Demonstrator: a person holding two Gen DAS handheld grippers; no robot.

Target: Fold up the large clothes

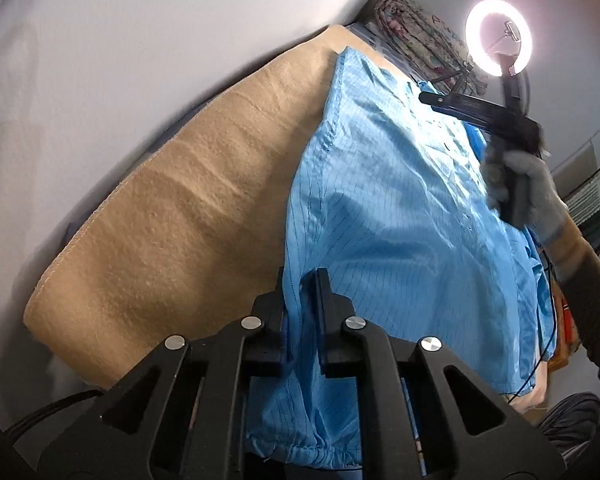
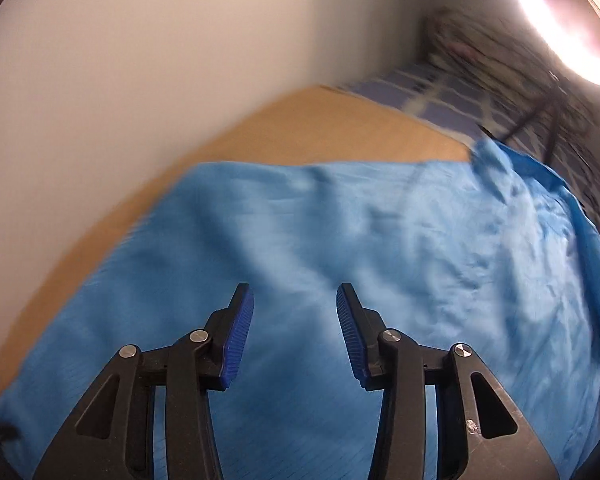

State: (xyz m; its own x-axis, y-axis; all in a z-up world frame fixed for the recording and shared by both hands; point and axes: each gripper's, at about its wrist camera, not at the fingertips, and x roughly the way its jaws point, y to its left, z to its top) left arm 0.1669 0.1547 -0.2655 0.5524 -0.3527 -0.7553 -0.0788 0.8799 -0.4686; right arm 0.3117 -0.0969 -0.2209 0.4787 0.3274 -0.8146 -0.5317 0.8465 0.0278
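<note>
Two claws work a light blue garment (image 1: 400,208) spread over a tan blanket (image 1: 172,216) that covers the surface beneath; whether that surface is a bed or a tabletop cannot be told. Left claw (image 1: 300,280) is clamped on a fold of the blue fabric, which rises between its dark fingers and hides the pads. From there the garment runs ahead and to the right of the left claw, its pinstriped cloth wrinkled, its near hem gathered under the claw body and partly cut off at the bottom of the frame.

Right claw (image 2: 295,312) hangs with its blue ribbed pads (image 2: 242,336) wide apart, nothing between them, the garment (image 2: 340,240) lying below and ahead of it. The right wrist view is motion-blurred, so seams and collar are hard to make out. In the left wrist view, the right claw (image 1: 432,99) appears ahead and to the right, gripped by a hand in a grey glove (image 1: 528,196); its jaw state is unreadable from that angle.

Beyond the garment, a lit ring lamp (image 1: 499,38) glares above a patterned bundle of cloth (image 1: 416,36), details washed out. A white wall (image 1: 140,40) fills the space left of both claws.
</note>
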